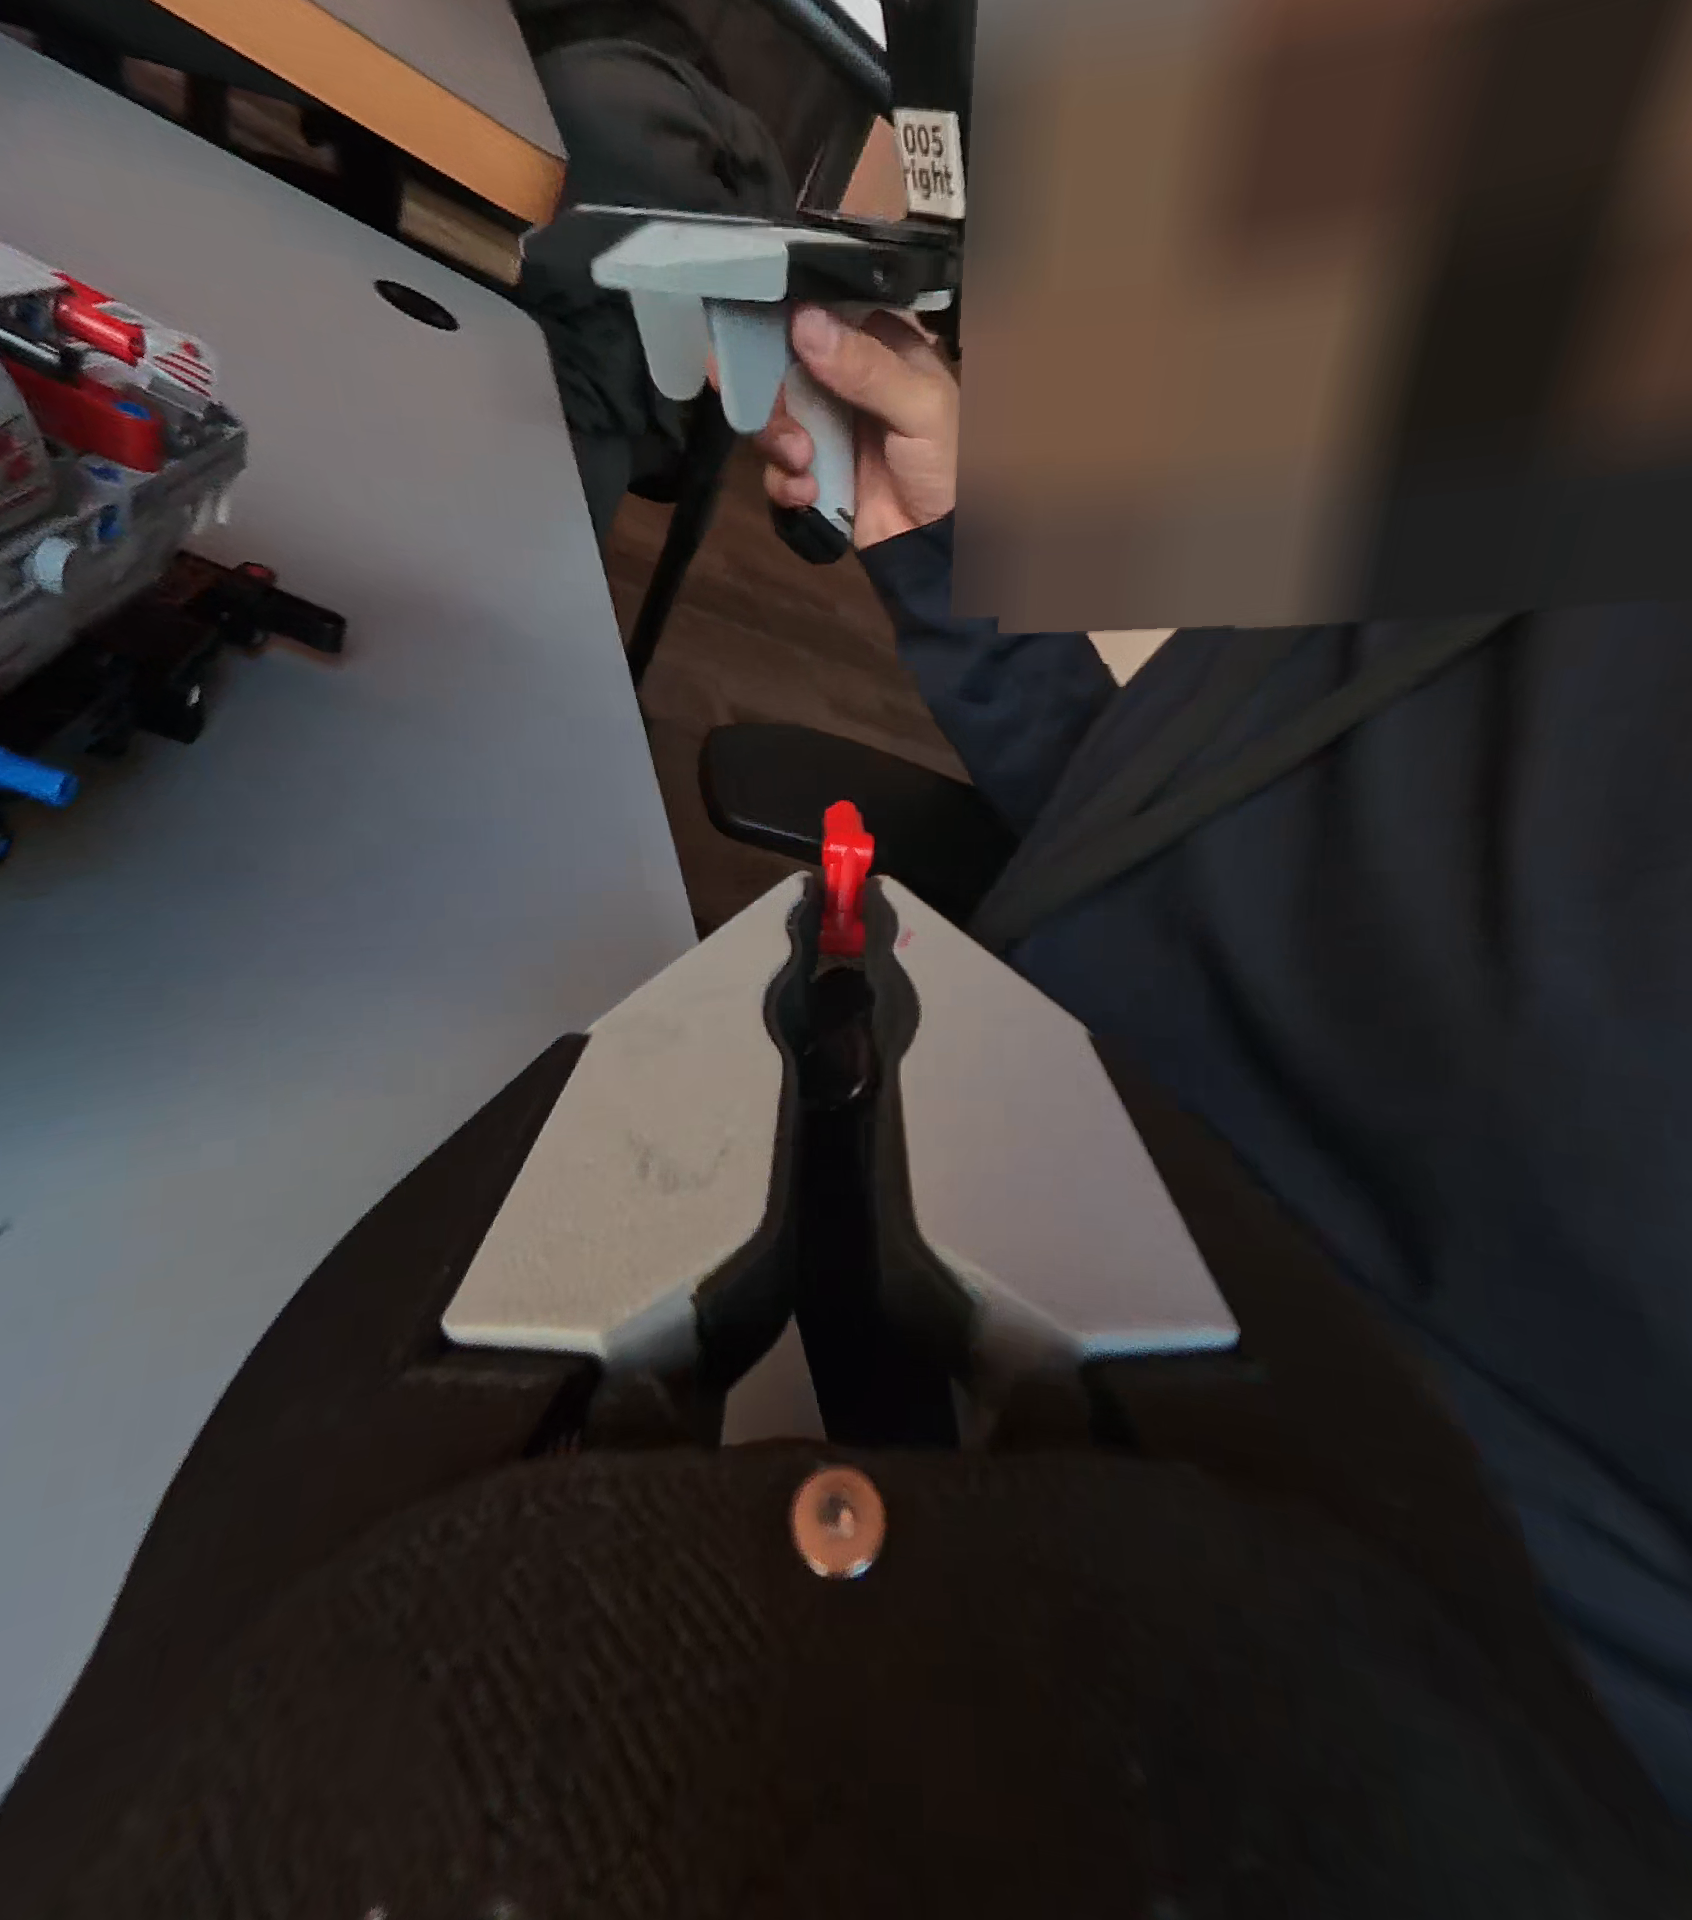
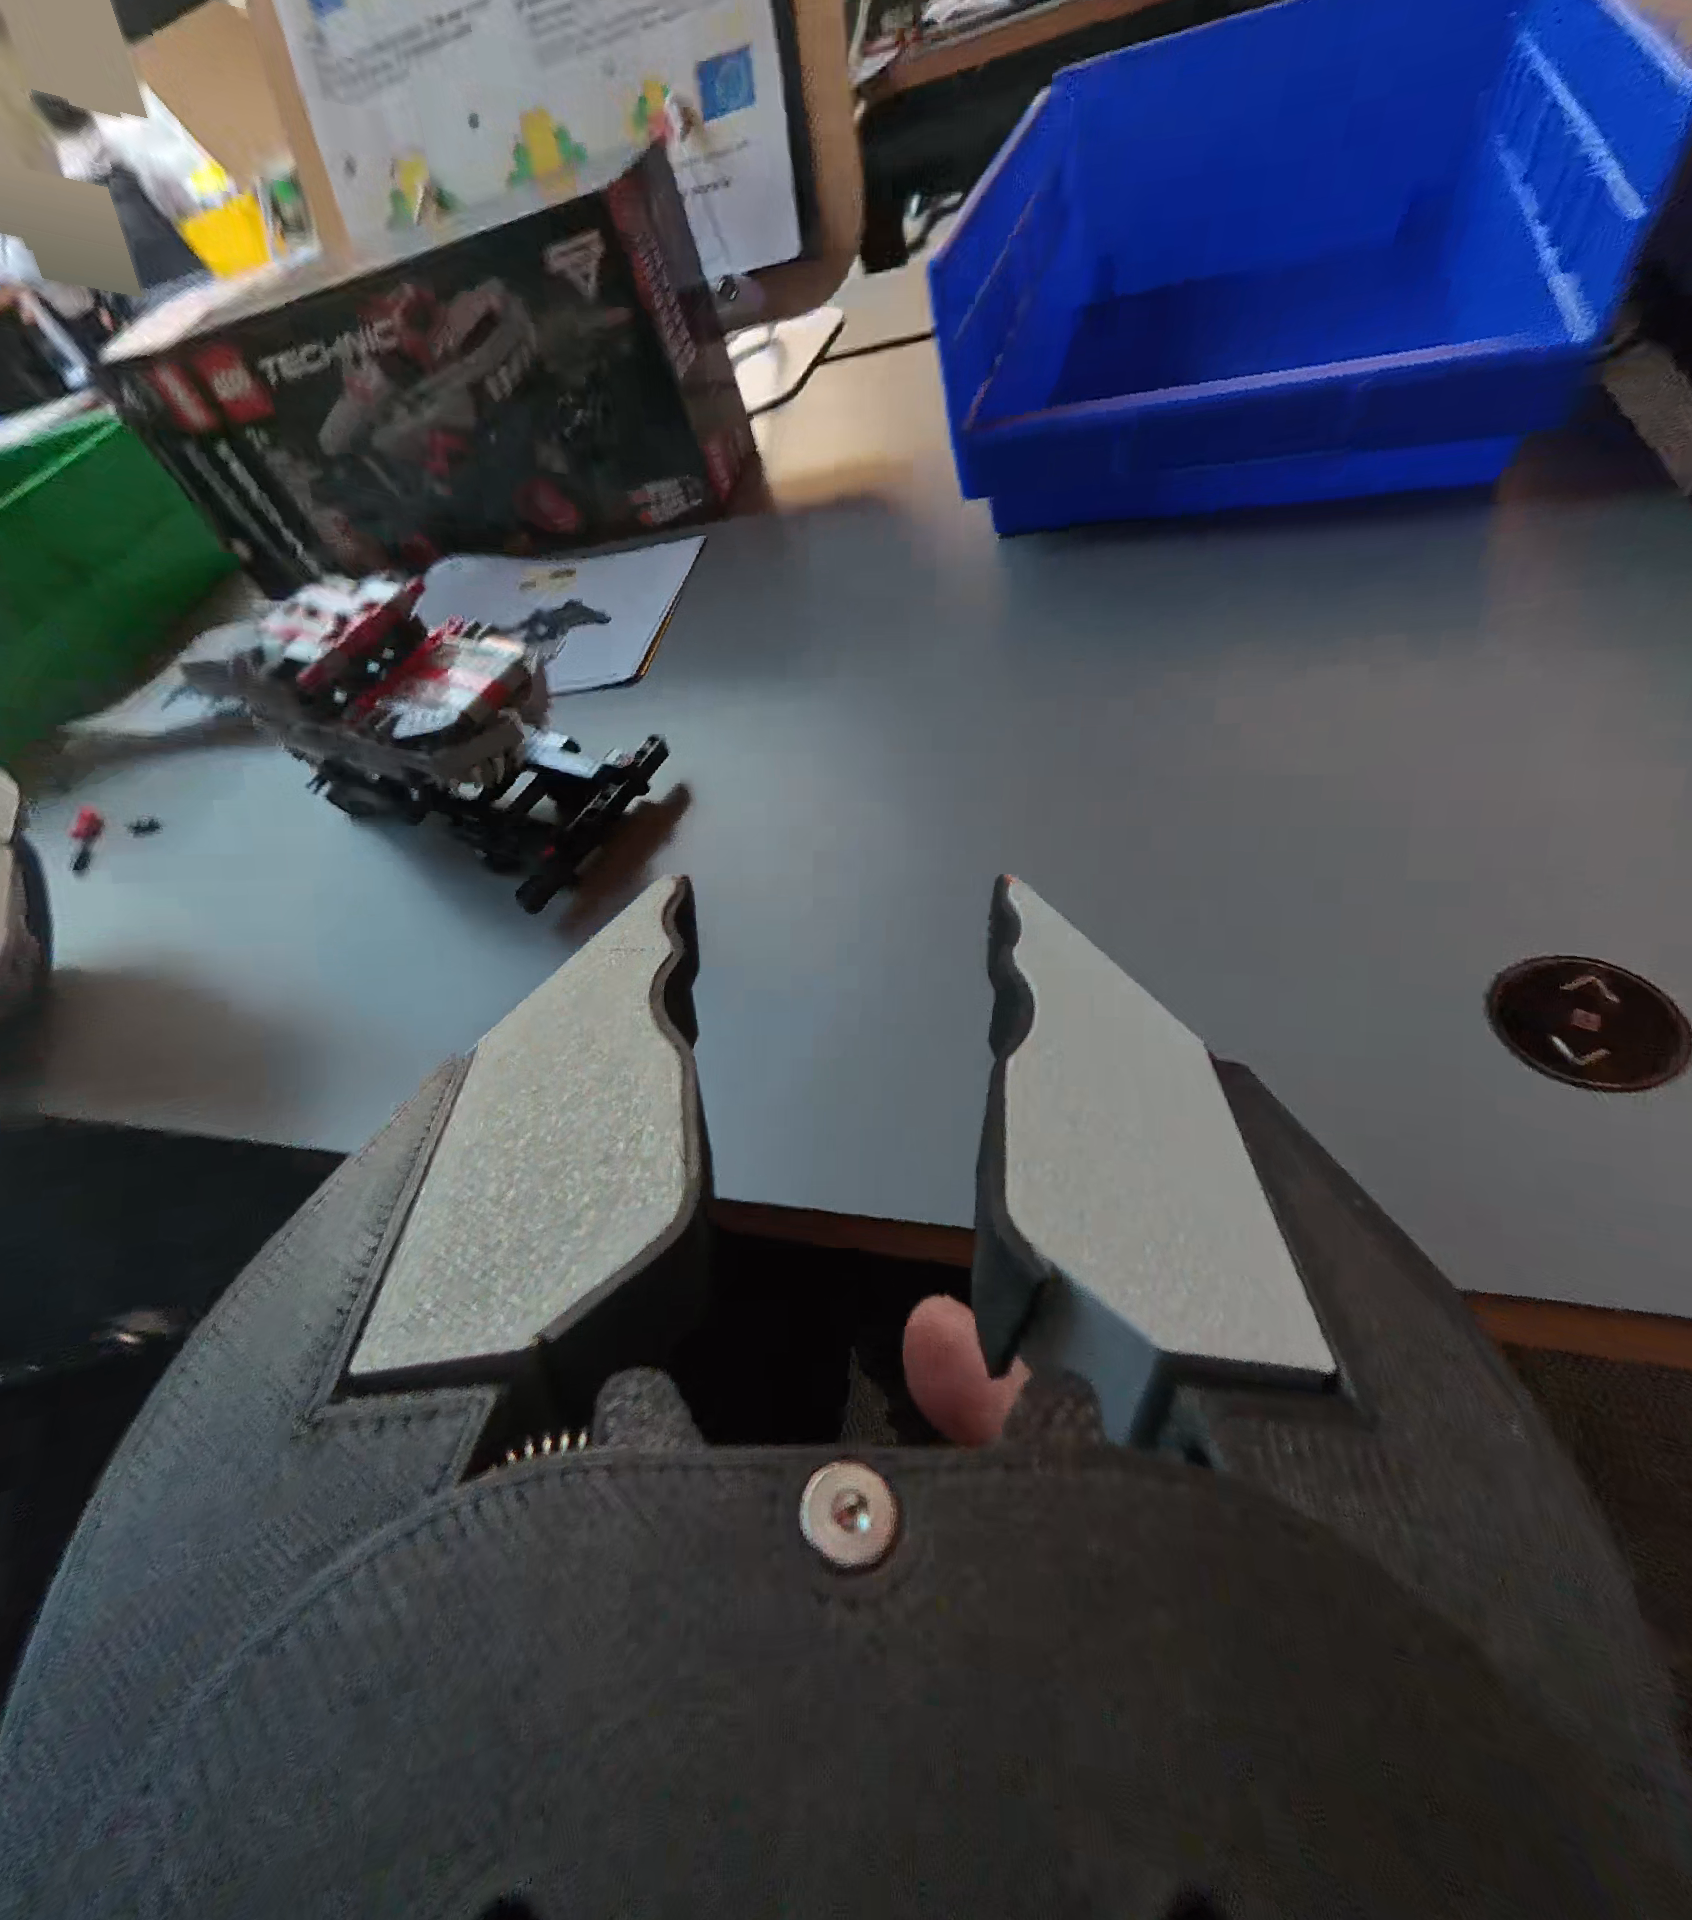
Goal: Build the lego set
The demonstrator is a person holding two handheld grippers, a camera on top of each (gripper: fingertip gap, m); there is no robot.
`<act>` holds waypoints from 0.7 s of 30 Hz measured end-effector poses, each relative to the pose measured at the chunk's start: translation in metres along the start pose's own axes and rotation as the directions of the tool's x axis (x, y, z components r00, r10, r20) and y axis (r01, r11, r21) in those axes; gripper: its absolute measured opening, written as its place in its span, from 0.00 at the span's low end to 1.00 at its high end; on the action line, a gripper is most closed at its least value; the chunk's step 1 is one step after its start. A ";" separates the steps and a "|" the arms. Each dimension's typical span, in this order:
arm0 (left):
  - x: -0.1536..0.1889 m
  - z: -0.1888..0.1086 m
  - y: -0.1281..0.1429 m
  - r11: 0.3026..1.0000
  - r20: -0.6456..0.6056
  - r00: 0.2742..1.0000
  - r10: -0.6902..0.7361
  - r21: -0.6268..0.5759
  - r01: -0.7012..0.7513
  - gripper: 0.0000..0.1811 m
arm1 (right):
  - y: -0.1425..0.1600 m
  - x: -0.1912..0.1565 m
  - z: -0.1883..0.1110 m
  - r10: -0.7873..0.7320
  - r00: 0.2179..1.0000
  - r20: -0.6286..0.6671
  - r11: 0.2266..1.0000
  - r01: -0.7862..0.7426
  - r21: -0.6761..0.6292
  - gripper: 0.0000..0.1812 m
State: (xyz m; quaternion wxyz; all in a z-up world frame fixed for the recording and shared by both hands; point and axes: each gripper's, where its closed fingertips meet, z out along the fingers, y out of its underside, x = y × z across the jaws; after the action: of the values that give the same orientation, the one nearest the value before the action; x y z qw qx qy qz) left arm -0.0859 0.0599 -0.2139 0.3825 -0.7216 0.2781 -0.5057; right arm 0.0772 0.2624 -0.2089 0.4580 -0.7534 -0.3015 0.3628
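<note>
The left gripper [image 1: 842, 894] has its jaws pressed together on a small red lego pin [image 1: 844, 873], which sticks out past the tips toward 12 o'clock, off the table [image 1: 302, 1039] edge. The right gripper [image 2: 842, 894] has its jaws wide apart and holds nothing. The half-built lego vehicle [image 2: 437, 717] – grey, white and red on a black frame – lies on the table at 10 o'clock from the right gripper, its long axis running from 10 to 4 o'clock, black frame end nearer. A blue bin [image 2: 1289, 281] stands at 1 o'clock, the lego box [image 2: 447, 405] behind the vehicle.
</note>
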 end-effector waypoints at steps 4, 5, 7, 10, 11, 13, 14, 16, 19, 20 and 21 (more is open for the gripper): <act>-0.004 -0.001 -0.005 0.999 -0.022 0.999 -0.039 0.025 0.040 0.02 | -0.021 0.031 -0.018 0.133 0.991 -0.021 0.976 -0.128 0.175 0.29; -0.005 -0.002 -0.007 0.998 -0.025 0.999 -0.047 0.036 0.048 0.02 | -0.023 0.036 -0.020 0.137 0.990 -0.032 0.972 -0.128 0.198 0.29; -0.006 -0.004 -0.010 0.996 -0.023 0.998 -0.058 0.059 0.060 0.02 | -0.025 0.042 -0.020 0.116 0.991 -0.064 0.971 -0.100 0.216 0.29; -0.012 -0.006 -0.014 0.993 0.002 0.997 -0.077 0.087 0.077 0.02 | -0.019 0.031 -0.007 0.053 0.998 -0.021 0.984 -0.048 0.173 0.27; -0.017 -0.006 -0.016 0.991 0.027 0.996 -0.087 0.100 0.083 0.02 | -0.015 0.025 -0.001 0.030 1.000 0.002 0.988 -0.030 0.153 0.27; -0.031 -0.005 -0.016 0.986 0.104 0.985 -0.139 0.109 0.127 0.02 | -0.010 0.010 0.009 -0.032 0.998 0.047 0.992 0.026 0.120 0.24; -0.039 -0.003 -0.014 0.981 0.147 0.973 -0.180 0.098 0.167 0.02 | -0.009 -0.001 0.015 -0.071 0.994 0.079 0.992 0.062 0.112 0.22; -0.049 0.002 -0.004 0.967 0.211 0.943 -0.257 0.061 0.249 0.02 | -0.005 -0.037 0.025 -0.155 0.968 0.198 0.985 0.136 0.108 0.19; -0.041 0.008 -0.004 0.951 0.171 0.935 -0.309 0.046 0.306 0.02 | 0.001 -0.105 0.040 -0.264 0.889 0.375 0.964 0.233 0.124 0.14; -0.036 0.007 -0.008 0.947 0.141 0.937 -0.320 0.067 0.313 0.02 | 0.007 -0.131 0.043 -0.291 0.846 0.446 0.956 0.267 0.119 0.15; -0.032 0.006 -0.010 0.941 0.114 0.936 -0.334 0.089 0.326 0.02 | 0.015 -0.156 0.046 -0.314 0.797 0.517 0.947 0.302 0.110 0.15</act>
State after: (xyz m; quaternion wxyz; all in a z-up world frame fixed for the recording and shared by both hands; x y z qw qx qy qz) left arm -0.0911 0.0920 -0.2227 0.3338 -0.7752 0.1105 -0.5248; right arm -0.0453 0.1548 -0.1949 0.4185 -0.5606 -0.5298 0.4795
